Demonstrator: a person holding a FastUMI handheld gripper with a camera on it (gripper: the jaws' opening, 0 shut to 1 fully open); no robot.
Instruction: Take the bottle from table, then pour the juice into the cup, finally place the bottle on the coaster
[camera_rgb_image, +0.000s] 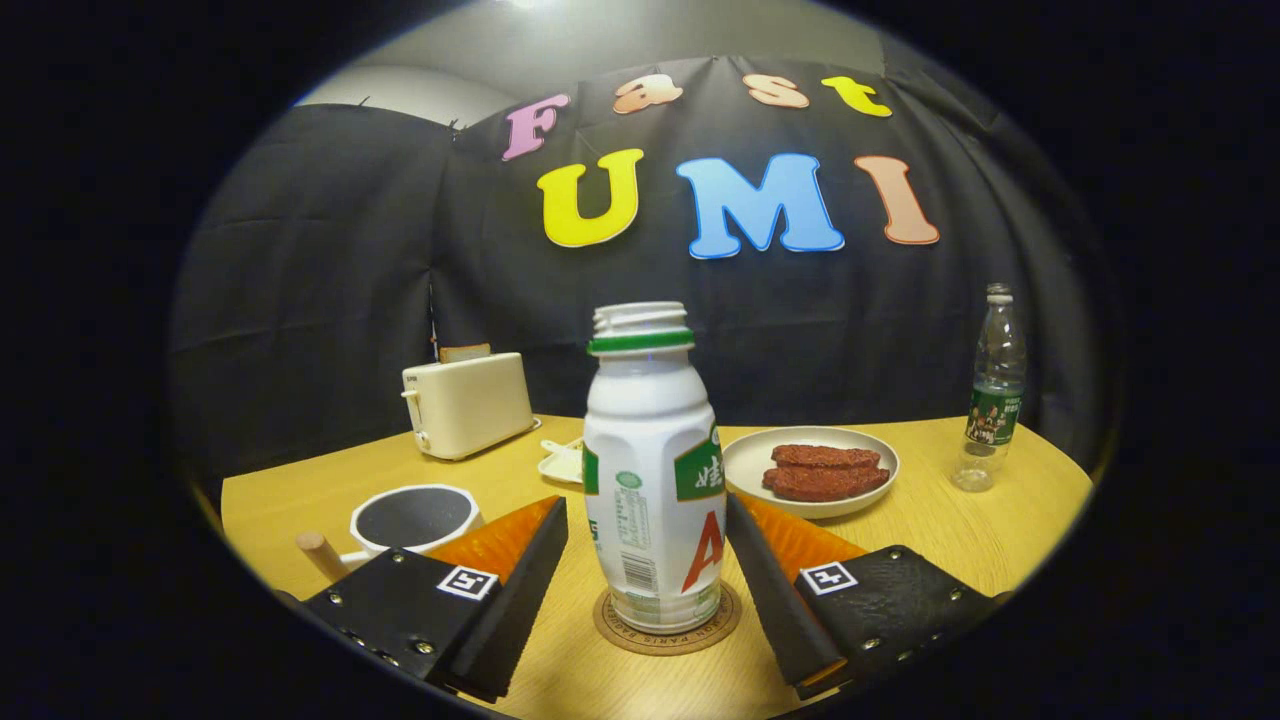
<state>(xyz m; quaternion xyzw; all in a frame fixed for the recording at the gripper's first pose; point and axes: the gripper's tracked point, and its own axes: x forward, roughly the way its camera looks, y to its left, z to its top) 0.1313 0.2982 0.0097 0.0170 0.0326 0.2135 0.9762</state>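
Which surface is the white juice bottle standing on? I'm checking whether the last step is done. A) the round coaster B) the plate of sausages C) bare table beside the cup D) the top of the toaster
A: the white juice bottle stands upright on the round coaster, between the open gripper fingers, which flank it with a gap on each side.

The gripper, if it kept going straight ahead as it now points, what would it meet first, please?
The white bottle, upright on the coaster, stands between the open gripper's fingers; going on, its inner throat would likely meet it first.
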